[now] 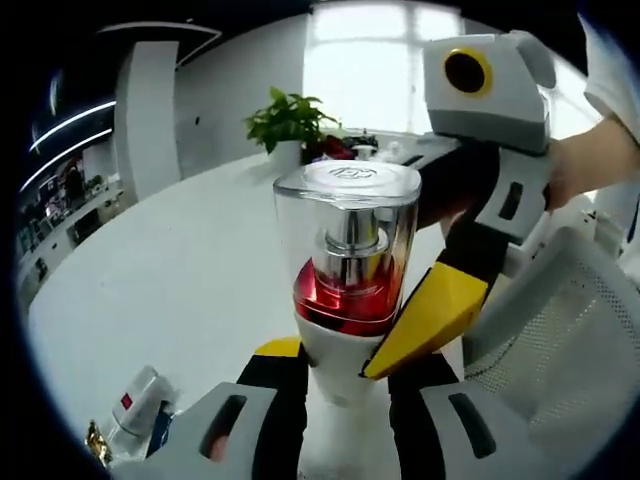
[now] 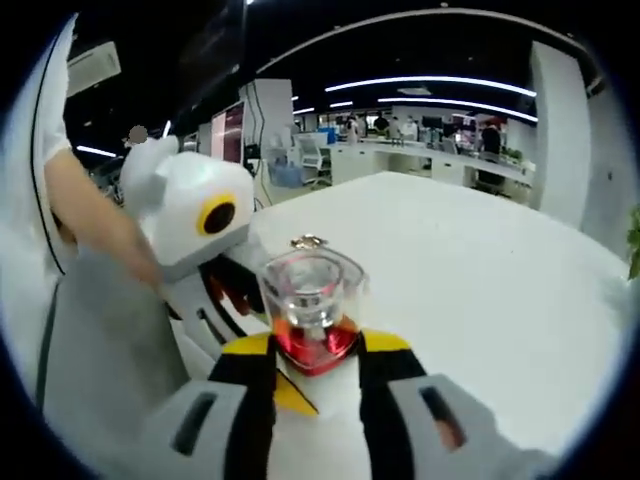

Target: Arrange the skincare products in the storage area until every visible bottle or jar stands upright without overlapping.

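Observation:
A skincare bottle [image 1: 345, 250] with a clear square cap, a chrome pump, a red collar and a white body stands upright above the white table [image 1: 170, 290]. My left gripper [image 1: 345, 380] is shut on its white body from below. The right gripper reaches in from the right, and its yellow finger [image 1: 440, 310] presses against the red collar. In the right gripper view the same bottle [image 2: 312, 300] sits between the yellow-tipped jaws of my right gripper [image 2: 317, 360], which is shut on it. The left gripper's yellow fingertip [image 2: 290, 395] shows just under the collar.
A small white box with a red label [image 1: 135, 400] and a gold-topped item [image 1: 97, 440] lie at the table's near left. A potted plant [image 1: 285, 125] stands at the far edge. A white mesh chair [image 1: 560, 340] is at the right. A person's arm [image 2: 95, 215] holds the left gripper.

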A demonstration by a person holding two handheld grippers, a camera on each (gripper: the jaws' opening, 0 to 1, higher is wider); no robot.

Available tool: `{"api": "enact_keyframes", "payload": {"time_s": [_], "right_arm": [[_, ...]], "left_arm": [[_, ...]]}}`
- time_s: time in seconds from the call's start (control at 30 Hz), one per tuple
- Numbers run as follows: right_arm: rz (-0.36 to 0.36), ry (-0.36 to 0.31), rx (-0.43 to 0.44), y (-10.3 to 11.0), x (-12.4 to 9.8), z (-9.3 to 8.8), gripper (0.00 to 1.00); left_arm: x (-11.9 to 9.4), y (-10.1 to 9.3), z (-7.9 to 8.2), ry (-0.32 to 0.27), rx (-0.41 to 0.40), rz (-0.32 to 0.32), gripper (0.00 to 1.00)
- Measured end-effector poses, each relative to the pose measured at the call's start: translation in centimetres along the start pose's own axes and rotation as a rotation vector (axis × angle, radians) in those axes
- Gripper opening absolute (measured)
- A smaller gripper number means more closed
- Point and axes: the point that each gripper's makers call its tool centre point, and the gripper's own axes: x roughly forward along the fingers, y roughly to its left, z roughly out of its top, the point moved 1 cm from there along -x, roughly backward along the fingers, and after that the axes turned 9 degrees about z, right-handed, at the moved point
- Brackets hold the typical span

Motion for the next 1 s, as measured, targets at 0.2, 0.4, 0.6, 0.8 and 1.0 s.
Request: {"api": "enact_keyframes", "payload": {"time_s": [0.2, 0.4, 0.6, 0.8, 1.0], "right_arm": [[-0.002, 0.009, -0.019, -1.1, 0.5, -0.1, 0.31], [-0.005, 0.001, -0.034, -2.3, 1.1, 0.3, 0.31], [-0.006, -0.005, -0.049, -3.5, 1.9, 0.8, 0.31], [-0.006, -0.008, -0.056, -4.7, 2.4, 1.3, 0.31], [-0.018, -0.011, -0.062, -6.3, 2.9, 1.7, 0.31]], "left_arm": [[0.8, 0.9, 0.0, -0.006, -0.011, 0.014, 0.28], [1.4, 2.3, 0.3, -0.021, -0.008, 0.021, 0.28], [1.8, 3.6, 0.6, -0.029, -0.012, 0.024, 0.28], [2.4, 4.9, 0.9, -0.020, -0.001, 0.020, 0.28], [3.4, 6.0, 1.6, -0.019, 0.019, 0.001, 0.28]]}}
